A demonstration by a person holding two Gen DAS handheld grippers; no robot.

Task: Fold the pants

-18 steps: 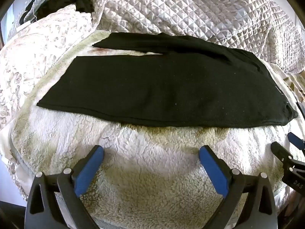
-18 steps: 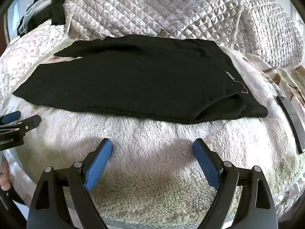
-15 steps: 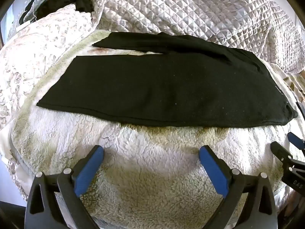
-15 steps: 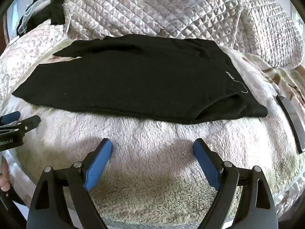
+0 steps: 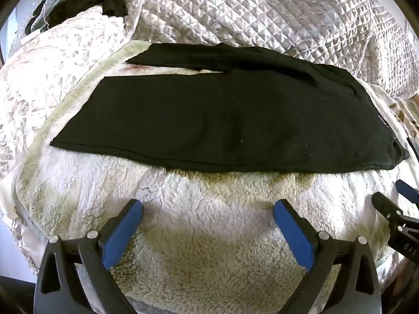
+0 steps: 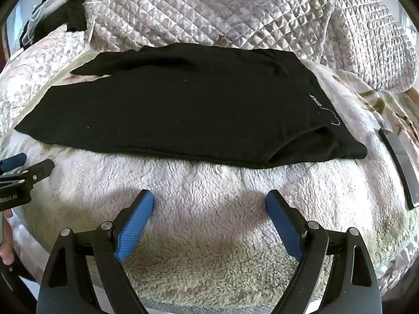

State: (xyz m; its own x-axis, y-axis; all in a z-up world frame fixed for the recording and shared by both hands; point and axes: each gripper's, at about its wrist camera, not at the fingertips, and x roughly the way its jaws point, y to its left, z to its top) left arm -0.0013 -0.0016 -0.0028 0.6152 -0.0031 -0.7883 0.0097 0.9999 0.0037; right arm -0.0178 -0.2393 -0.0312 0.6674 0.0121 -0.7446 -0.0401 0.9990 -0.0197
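Two grippers idle, nothing has moved in the last half second.
Black pants (image 5: 230,120) lie flat on the fleece blanket (image 5: 209,235) on the bed, legs not quite overlapped, waistband to the right. Left gripper (image 5: 208,225) and right gripper (image 6: 209,219) both hover short of the near hem, jaws spread, holding nothing. Fold looks not yet started; grasping comes next.

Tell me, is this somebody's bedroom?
Probably a bedroom. The black pants lie flat on a fluffy fleece blanket, like one spread over a bed. Behind them a quilted bedspread is bunched up, and more dark clothes are piled in the far corner.
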